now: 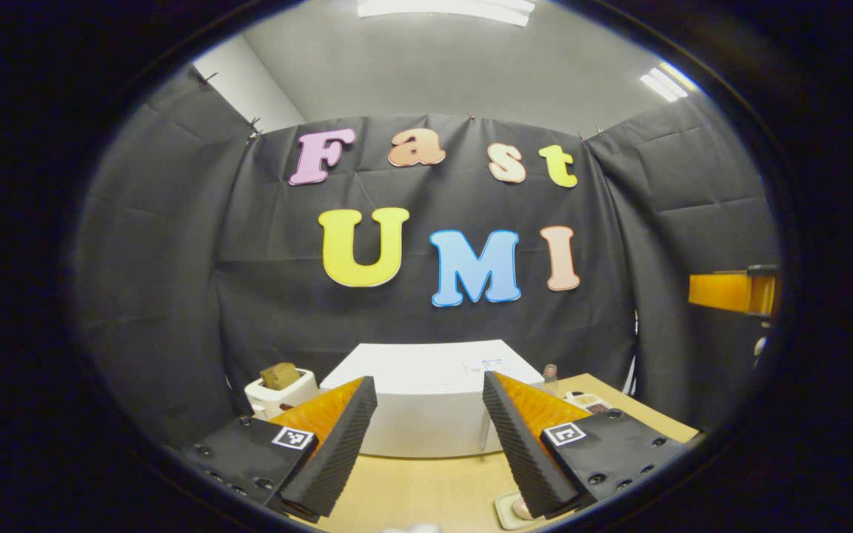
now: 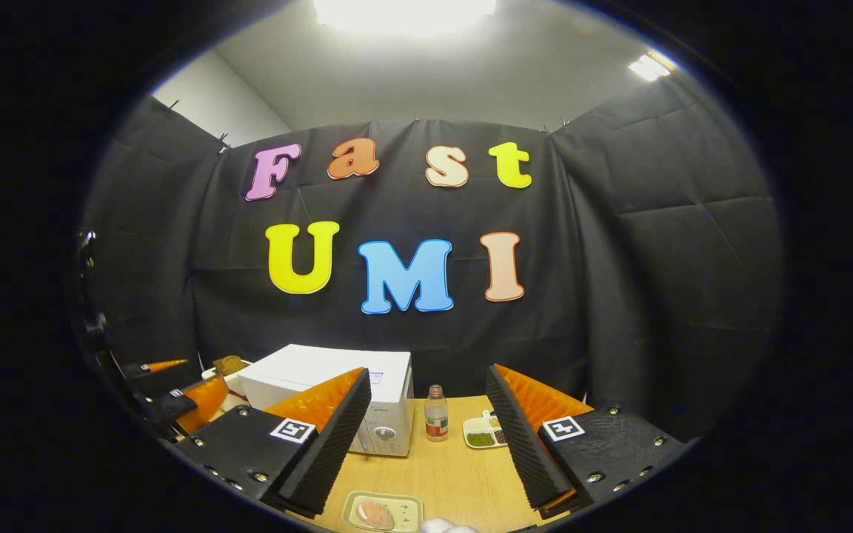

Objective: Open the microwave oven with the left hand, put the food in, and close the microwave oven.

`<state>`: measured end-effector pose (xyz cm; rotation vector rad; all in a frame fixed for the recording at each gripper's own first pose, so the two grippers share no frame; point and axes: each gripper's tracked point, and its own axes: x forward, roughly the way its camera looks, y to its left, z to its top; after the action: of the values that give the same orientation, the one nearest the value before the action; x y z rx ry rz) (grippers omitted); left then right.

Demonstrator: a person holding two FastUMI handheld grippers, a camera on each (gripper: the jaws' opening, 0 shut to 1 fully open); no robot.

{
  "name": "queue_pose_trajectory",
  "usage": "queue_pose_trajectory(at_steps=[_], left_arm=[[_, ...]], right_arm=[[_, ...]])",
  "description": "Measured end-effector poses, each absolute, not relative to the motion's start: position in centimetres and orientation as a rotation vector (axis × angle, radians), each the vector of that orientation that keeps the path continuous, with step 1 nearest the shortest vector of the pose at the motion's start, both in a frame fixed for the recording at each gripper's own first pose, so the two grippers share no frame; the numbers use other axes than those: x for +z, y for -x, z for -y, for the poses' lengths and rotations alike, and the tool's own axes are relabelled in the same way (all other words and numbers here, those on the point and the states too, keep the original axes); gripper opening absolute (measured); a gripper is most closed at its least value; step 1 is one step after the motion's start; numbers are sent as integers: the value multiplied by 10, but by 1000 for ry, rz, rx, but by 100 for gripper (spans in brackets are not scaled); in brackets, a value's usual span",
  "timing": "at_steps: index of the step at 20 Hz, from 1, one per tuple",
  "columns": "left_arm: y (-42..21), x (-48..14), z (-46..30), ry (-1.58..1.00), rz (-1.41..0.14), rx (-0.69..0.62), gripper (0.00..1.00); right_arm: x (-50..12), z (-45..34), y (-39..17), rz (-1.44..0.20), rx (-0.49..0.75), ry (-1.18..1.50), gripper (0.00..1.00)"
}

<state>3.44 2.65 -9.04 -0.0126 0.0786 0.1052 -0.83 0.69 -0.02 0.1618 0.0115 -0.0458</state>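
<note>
Microwave, a white boxy oven, sits door-closed at lower centre on the wooden bench. The left gripper frames it wide open, presumably lined up for the door. The right gripper gapes wide and empty above the pale tray of food at bottom centre, seemingly ready to lift it.

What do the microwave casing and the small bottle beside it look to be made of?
Microwave: smooth, matte white casing, likely painted metal, going by its flat, crisp-edged panels. Bottle: see-through walls with a cap, probably clear plastic, though glass is possible.
</note>
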Motion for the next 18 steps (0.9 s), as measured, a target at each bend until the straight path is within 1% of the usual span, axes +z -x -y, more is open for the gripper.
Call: queue_pose_trajectory(at_steps=[2,4,5,6,8,11,12,13,15,17,18], left_arm=[[-55,-120,-7,-6,-87,89,98],[-79,-153,15,-26,-86,65,96],[-92,-167,29,-23,-71,43,98],[-107,-185,39,-26,-77,33,98],[-136,-223,54,-34,-116,27,96],[-176,-269,63,-1,-182,49,98],[-189,-279,64,6,-193,57,98],[-202,-290,66,6,-206,58,95],[-224,-305,67,-3,-213,65,98],[-240,-315,70,-2,-217,64,95],[-244,-319,70,-1,-221,63,98]], right_arm=[[9,1,9,-14,-46,-169,96],[17,8,8,-20,-38,-171,96],[18,10,10,-22,-35,-174,96],[20,17,9,-28,-46,-168,96],[16,30,8,-49,-66,-141,96],[11,44,10,-85,-102,-109,96],[8,48,9,-96,-110,-102,96],[2,50,9,-114,-122,-95,96],[-8,56,8,-149,-136,-88,96],[-11,61,5,-166,-152,-89,96],[-13,61,4,-174,-155,-91,96]])
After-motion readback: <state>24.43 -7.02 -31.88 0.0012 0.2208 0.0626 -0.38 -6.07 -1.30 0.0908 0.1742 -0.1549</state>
